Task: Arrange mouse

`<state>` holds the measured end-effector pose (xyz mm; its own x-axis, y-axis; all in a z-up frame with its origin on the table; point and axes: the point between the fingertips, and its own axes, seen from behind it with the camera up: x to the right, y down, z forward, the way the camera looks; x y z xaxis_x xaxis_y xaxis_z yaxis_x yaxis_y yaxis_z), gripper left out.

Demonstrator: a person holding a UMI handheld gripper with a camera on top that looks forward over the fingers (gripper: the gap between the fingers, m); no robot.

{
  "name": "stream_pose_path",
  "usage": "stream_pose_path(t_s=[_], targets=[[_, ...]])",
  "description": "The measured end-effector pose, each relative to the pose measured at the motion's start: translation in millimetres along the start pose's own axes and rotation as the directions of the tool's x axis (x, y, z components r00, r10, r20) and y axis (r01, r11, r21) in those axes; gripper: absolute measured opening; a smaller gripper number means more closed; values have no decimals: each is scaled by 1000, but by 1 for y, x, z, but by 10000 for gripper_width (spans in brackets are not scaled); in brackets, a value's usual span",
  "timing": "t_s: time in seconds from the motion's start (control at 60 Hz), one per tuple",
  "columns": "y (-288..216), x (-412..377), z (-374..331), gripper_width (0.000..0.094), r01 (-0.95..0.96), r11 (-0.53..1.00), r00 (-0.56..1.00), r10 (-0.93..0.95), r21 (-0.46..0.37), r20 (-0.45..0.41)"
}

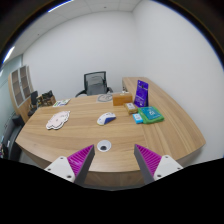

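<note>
one mouse [106, 119] lies well beyond the released jaws, long axis slanting across the table [60, 143].

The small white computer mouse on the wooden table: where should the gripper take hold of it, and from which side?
Probably across the two long flanks of the small white computer mouse, coming from above and the near table edge. It lies flat beyond the open gripper, with bare wooden table around it. Its exact heading is too small to tell.
</note>
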<state>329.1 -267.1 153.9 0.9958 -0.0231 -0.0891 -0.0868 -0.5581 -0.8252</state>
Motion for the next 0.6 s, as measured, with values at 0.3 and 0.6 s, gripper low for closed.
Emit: stream_pose_path(t_s=[0.3, 0.6], targets=[[-8, -84, 51, 844, 35, 999, 997, -33, 26, -66], [-3, -86, 166, 843, 23, 1000, 998, -23, -10, -50]])
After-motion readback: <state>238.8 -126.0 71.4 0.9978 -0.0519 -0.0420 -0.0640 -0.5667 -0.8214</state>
